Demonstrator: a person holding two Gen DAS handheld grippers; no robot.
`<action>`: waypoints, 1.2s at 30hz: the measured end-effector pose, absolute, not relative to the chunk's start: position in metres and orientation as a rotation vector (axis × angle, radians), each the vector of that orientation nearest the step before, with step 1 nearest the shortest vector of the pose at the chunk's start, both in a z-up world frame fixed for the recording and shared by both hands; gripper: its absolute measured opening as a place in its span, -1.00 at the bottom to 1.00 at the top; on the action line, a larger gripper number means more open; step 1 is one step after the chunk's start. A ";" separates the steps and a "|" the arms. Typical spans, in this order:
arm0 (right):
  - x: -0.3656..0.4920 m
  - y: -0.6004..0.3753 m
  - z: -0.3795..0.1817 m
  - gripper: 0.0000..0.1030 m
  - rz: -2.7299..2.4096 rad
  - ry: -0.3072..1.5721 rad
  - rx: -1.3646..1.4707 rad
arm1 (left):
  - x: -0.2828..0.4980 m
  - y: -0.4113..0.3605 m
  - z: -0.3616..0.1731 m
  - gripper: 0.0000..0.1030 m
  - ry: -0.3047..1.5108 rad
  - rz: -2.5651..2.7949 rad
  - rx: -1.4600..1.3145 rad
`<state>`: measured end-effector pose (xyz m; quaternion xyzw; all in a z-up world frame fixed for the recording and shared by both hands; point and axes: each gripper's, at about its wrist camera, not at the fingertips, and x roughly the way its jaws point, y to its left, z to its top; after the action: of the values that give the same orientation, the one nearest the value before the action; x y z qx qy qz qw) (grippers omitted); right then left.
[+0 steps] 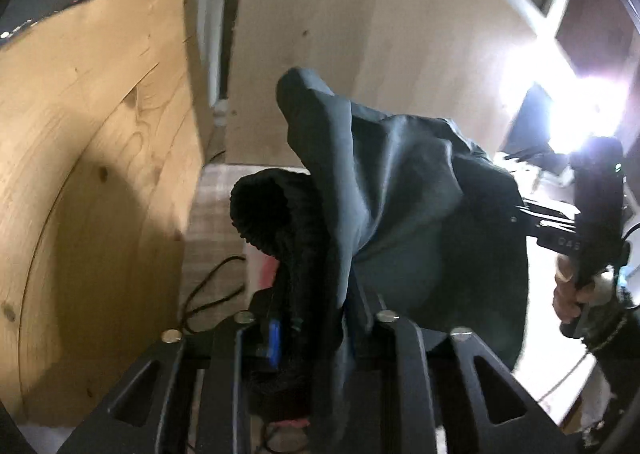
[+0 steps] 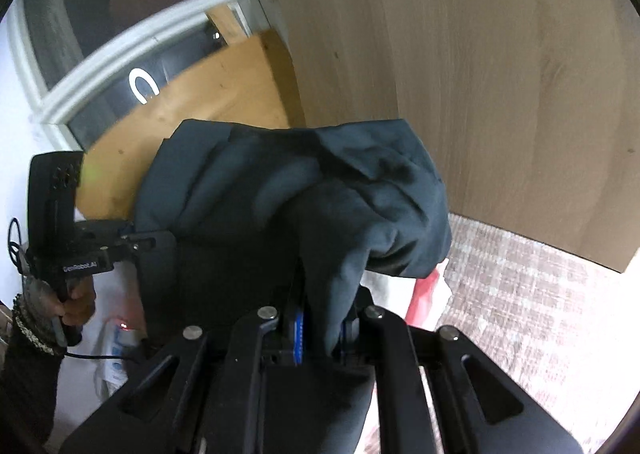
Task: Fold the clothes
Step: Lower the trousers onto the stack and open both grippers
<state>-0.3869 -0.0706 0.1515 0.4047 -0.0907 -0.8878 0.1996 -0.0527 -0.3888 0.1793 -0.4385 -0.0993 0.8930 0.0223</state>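
A dark blue-grey garment (image 1: 400,181) hangs bunched in the air between both grippers. A black ribbed band (image 1: 272,205) of it curls out at its left side. My left gripper (image 1: 316,330) is shut on a fold of the cloth, which runs down between its blue pads. In the right wrist view the same garment (image 2: 320,181) piles over my right gripper (image 2: 322,330), whose pads pinch a fold. Each view shows the other gripper held by a hand: the right gripper (image 1: 520,213) at the garment's right edge, the left gripper (image 2: 132,242) at its left edge.
Leaning wooden boards stand close behind: a yellow one (image 1: 100,173) and a pale one (image 2: 500,73). Below lies a checked cloth surface (image 2: 520,294) with a red and white item (image 2: 428,294). Black cables (image 1: 208,286) trail on it. A bright lamp (image 1: 580,121) glares at the right.
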 end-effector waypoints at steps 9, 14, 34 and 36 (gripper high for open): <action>-0.383 0.003 0.175 -0.06 -2.472 -0.538 1.017 | -0.032 -0.380 0.229 -0.41 -0.036 2.981 -1.278; -0.396 -0.012 0.190 -0.06 -2.494 -0.458 0.937 | -0.060 -0.358 0.224 -0.40 -0.039 2.885 -1.249; -0.318 -0.075 0.171 0.03 -2.616 -0.115 1.063 | -0.013 -0.307 0.188 -0.19 -0.097 2.811 -1.441; -0.303 -0.083 0.160 0.07 -2.631 -0.109 1.095 | -0.008 -0.293 0.171 -0.10 -0.063 2.793 -1.490</action>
<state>-0.3026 -0.0826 0.1596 0.3798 -0.0379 -0.9130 0.1443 -0.0080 -0.2926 0.1714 -0.4704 -0.0199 0.8821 -0.0124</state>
